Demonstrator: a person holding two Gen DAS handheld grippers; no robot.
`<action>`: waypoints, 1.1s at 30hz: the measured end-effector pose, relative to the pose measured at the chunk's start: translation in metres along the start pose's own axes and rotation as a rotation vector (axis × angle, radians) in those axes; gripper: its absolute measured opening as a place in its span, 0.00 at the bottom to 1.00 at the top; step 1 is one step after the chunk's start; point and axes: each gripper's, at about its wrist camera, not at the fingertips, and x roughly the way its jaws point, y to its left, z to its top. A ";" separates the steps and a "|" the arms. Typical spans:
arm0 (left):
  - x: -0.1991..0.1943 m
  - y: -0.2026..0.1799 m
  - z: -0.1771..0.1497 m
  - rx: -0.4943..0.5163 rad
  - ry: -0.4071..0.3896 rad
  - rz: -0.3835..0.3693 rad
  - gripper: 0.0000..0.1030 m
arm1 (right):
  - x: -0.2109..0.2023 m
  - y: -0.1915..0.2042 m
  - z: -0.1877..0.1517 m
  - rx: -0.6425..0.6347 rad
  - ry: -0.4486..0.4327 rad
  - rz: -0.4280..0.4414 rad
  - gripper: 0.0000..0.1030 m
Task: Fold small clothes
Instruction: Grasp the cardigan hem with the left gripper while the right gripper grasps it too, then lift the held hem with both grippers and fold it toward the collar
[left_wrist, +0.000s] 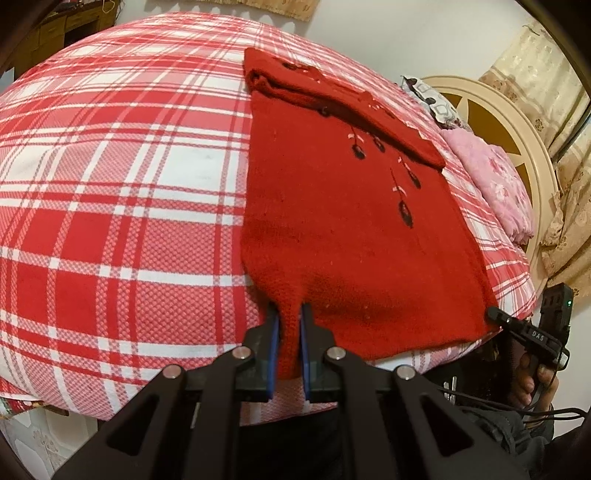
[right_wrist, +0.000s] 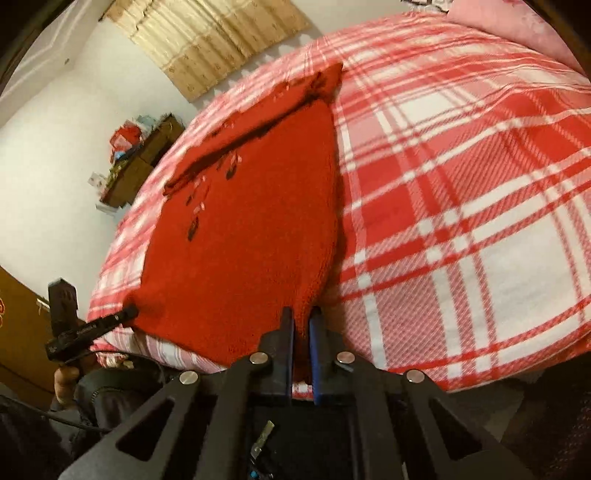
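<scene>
the left gripper (left_wrist: 290, 325) is clamped on the near left corner of a red knitted sweater (left_wrist: 332, 229), a pinch of the ribbed hem bunched up between its blue pads (left_wrist: 274, 354). the right gripper (right_wrist: 302, 325) grips the other near corner, red knit squeezed between its narrow blue-lined fingers (right_wrist: 316, 354). each gripper also shows in the other's view: the right one (left_wrist: 496, 314) as a slim black tip at the hem's far corner, with the person's hand (left_wrist: 535, 380) below it on the handle.

the sweater lies flat on a bed covered by a red-and-white plaid blanket (left_wrist: 122, 192), hem towards the near edge, a sleeve (left_wrist: 343, 107) folded diagonally across the chest. the knit is thick and fuzzy, with small dark and pink embroidered flowers (left_wrist: 404, 214). the blanket has a fine woven check. a pink floral pillow (left_wrist: 491, 181) lies by the round cream headboard (left_wrist: 517, 140).
</scene>
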 end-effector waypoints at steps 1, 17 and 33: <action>-0.002 0.000 0.001 0.001 -0.007 -0.003 0.10 | -0.002 -0.003 0.002 0.007 -0.009 0.001 0.06; -0.024 -0.007 0.053 0.006 -0.143 -0.056 0.09 | -0.036 0.007 0.053 0.007 -0.174 0.094 0.05; -0.022 -0.018 0.092 0.039 -0.227 -0.005 0.09 | -0.039 0.030 0.105 -0.069 -0.253 0.077 0.05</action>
